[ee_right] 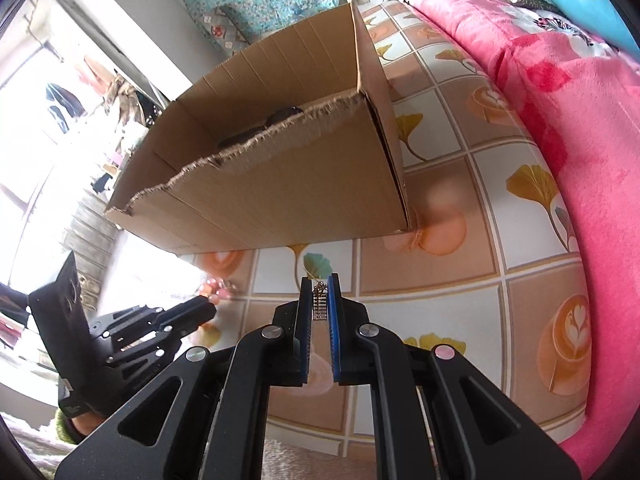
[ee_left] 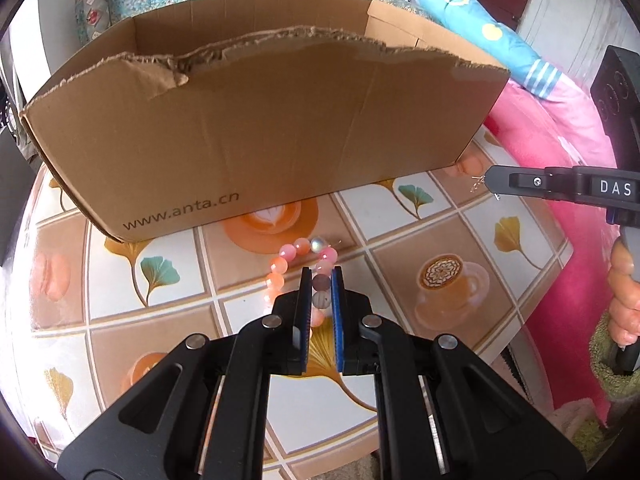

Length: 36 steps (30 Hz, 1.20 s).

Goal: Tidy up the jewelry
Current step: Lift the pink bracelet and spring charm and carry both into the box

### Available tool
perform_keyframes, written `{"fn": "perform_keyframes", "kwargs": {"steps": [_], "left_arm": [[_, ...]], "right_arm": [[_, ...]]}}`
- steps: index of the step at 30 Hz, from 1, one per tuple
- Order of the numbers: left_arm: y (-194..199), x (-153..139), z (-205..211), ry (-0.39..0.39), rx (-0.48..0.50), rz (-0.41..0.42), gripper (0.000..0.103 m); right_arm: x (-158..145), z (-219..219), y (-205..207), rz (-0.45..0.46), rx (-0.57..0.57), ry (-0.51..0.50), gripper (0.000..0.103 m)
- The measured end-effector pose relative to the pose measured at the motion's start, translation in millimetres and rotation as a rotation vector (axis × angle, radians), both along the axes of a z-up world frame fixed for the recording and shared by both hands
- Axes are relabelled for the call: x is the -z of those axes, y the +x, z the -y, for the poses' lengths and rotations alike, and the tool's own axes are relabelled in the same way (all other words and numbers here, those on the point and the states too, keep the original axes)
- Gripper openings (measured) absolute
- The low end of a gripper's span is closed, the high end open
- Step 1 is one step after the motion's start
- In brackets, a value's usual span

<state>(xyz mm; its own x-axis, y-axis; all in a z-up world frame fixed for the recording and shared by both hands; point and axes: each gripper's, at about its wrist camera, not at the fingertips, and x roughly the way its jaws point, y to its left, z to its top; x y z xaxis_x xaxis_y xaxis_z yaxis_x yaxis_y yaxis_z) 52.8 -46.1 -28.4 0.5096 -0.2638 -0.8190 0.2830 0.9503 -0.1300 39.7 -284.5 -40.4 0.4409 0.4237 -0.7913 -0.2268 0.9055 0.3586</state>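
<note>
Two black hand-held tongs angle steeply down over a counter point(ee_left: 400, 236) covered in a tiled cloth printed with leaves and coffee cups. The left tongs point(ee_left: 321, 276) pinch a bracelet of round pink and peach beads point(ee_left: 296, 258), whose loop hangs just above the cloth. To their right, the right tongs point(ee_right: 320, 280) are pressed together on a small silver dangling earring point(ee_right: 319, 300). A torn-edged brown cardboard box point(ee_left: 256, 128) stands just beyond both. A hand point(ee_left: 622, 300) grips the right handle.
</note>
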Motion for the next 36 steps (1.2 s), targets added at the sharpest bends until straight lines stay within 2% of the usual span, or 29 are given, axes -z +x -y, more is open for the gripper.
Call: {"fn": "perform_keyframes", "kwargs": {"steps": [17, 36], "left_arm": [[-4.8, -13.6, -5.9, 0.004, -0.029, 0.001, 0.008], [-23.5, -40.7, -13.5, 0.041, -0.067, 0.09, 0.008]], "right_arm": [[-4.0, -22.9, -2.2, 0.01, -0.049, -0.011, 0.008], [-25.8, -42.8, -10.3, 0.075, -0.112, -0.015, 0.008]]}}
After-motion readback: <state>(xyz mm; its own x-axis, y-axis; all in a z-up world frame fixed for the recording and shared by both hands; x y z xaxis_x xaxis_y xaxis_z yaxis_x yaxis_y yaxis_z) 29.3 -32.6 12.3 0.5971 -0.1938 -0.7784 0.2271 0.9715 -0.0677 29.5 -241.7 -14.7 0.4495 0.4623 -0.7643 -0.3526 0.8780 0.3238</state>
